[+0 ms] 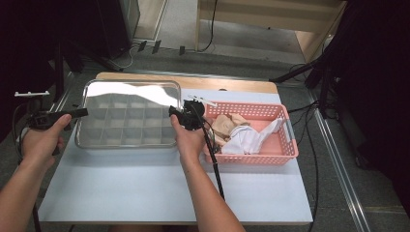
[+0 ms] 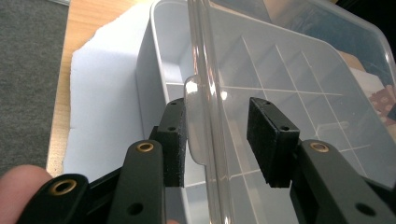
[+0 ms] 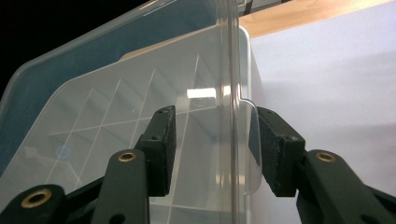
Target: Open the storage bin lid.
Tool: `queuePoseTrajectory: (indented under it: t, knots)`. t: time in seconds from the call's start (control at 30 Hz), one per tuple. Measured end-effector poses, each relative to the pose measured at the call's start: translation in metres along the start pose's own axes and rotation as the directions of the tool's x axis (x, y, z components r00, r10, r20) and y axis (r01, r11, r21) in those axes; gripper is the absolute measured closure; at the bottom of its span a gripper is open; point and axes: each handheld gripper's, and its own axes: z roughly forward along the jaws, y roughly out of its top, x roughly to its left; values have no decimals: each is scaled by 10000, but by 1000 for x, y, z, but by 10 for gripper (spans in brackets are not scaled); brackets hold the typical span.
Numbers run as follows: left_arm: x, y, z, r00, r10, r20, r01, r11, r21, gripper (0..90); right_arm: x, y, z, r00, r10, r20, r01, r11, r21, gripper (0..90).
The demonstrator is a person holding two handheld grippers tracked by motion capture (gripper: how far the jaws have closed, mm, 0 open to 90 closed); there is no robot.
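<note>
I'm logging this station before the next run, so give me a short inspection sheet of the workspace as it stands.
Surface: pale blue sheet over a wooden table; front part bare.
Job's things: clear divided box, compartments look empty; its clear lid sits tilted over it.
Clutter: pink basket beside the box, holding beige and white cloth.
Grippers: left gripper and right gripper each straddle a lid tab at opposite ends, fingers open around it.
Cables: a black cable trails from the right gripper toward the front edge.
Surroundings: grey floor, dark stands, floor cables.
</note>
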Motion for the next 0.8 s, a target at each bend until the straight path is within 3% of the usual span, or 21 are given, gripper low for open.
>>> queuePoseTrajectory:
  t: [0.2, 0.43, 0.63, 0.8]
  knots:
    - [-4, 0, -7, 9999, 135, -93, -136, 9998, -129, 615, 4, 1, -8, 9997, -200, -118, 196, 9995, -267, 541]
    - [-3, -2, -15, 9992, 368, 130, -364, 9989, -306, 626, 8, 3, -18, 9989, -396, -258, 384, 9982, -454, 566]
    - [-5, -4, -22, 9992, 351, 208, -340, 9982, -495, 639, 10, 4, -26, 9983, -406, -414, 388, 9983, -443, 579]
    - [-5, -6, -30, 9980, 203, 601, -145, 9954, -951, 664, 10, 6, -34, 9979, -189, -623, 171, 9994, -296, 593]
